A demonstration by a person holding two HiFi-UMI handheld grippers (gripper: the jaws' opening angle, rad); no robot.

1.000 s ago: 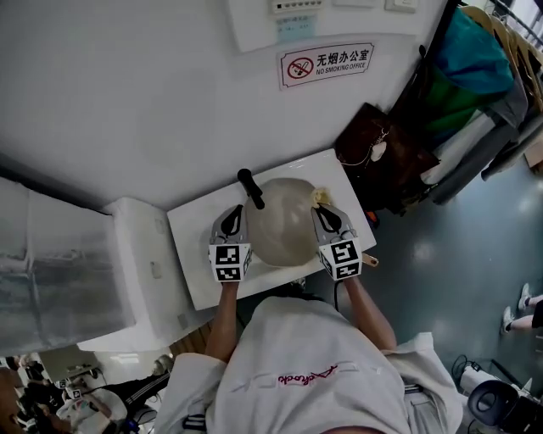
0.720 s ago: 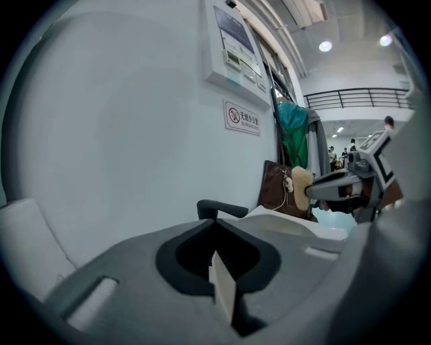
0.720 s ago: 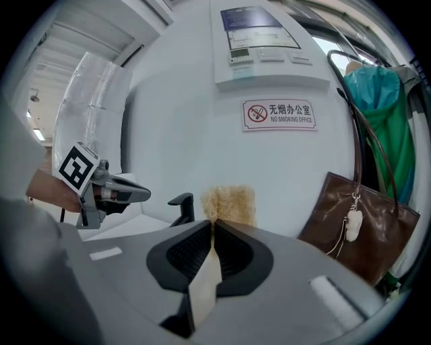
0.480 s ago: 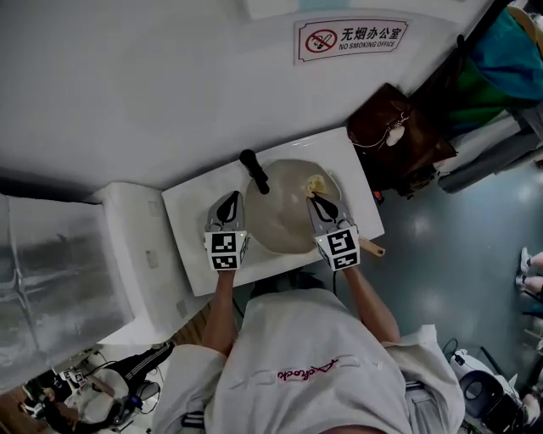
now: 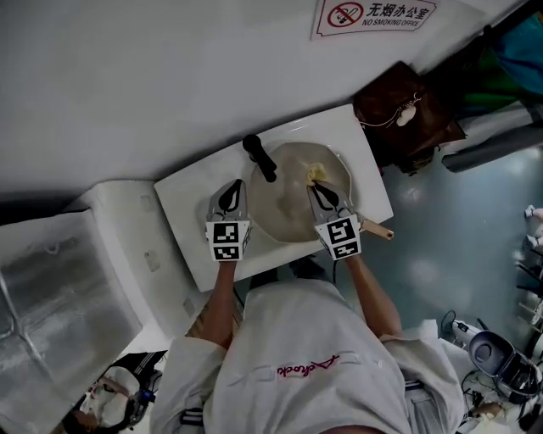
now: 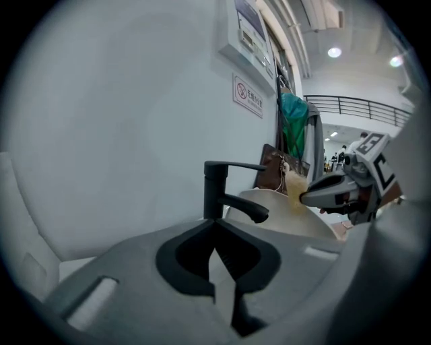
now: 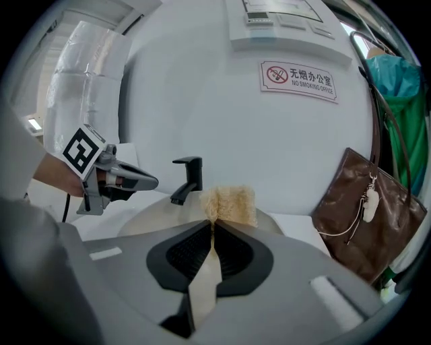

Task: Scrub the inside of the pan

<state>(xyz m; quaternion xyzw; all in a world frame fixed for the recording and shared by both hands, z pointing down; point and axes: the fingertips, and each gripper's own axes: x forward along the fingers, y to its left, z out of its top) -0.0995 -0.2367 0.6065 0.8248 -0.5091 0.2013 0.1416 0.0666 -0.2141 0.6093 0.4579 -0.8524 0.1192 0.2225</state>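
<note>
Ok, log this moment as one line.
left tool: shut, empty | right tool: shut on scrub pad | pad over pan, contact unclear

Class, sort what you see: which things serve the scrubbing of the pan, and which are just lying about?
For the job: pan; sponge, gripped by the right gripper; left gripper, shut and empty.

Lying about: tap; brown bag; no-smoking sign.

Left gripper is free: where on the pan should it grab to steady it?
Likely the pan at its left rim, coming from the left: that thin edge lies next to the shut left gripper, while the wooden handle sticks out right, by the right gripper.
</note>
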